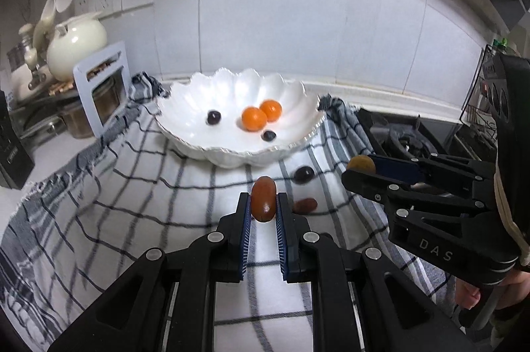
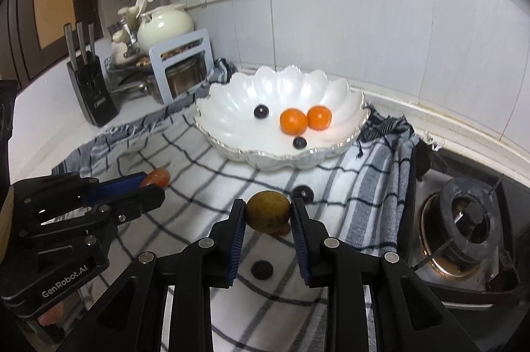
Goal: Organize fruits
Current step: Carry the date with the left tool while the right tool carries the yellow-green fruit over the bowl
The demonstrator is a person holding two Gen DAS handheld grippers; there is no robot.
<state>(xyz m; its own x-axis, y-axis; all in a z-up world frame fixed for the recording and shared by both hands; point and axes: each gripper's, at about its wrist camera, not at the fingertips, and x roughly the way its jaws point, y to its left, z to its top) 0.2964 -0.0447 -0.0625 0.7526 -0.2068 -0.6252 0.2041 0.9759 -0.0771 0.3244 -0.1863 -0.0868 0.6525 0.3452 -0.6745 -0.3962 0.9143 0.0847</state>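
Fruits: four lie in the bowl (image 2: 344, 93); your left gripper (image 1: 263, 203) clamps a red one, your right gripper (image 2: 268, 214) a yellow-brown one; perhaps three remain on the cloth (image 2: 185, 153).

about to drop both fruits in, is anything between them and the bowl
Nothing visible blocks either. The reddish fruit in the left hand-held gripper and the yellow-brown fruit in the right hand-held gripper face only checked cloth before the white scalloped bowl.

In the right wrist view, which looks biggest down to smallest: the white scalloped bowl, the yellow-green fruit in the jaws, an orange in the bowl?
1. White scalloped bowl.
2. Yellow-green speckled fruit, though nearness to the camera enlarges it.
3. Small orange; its neighbour looks alike.
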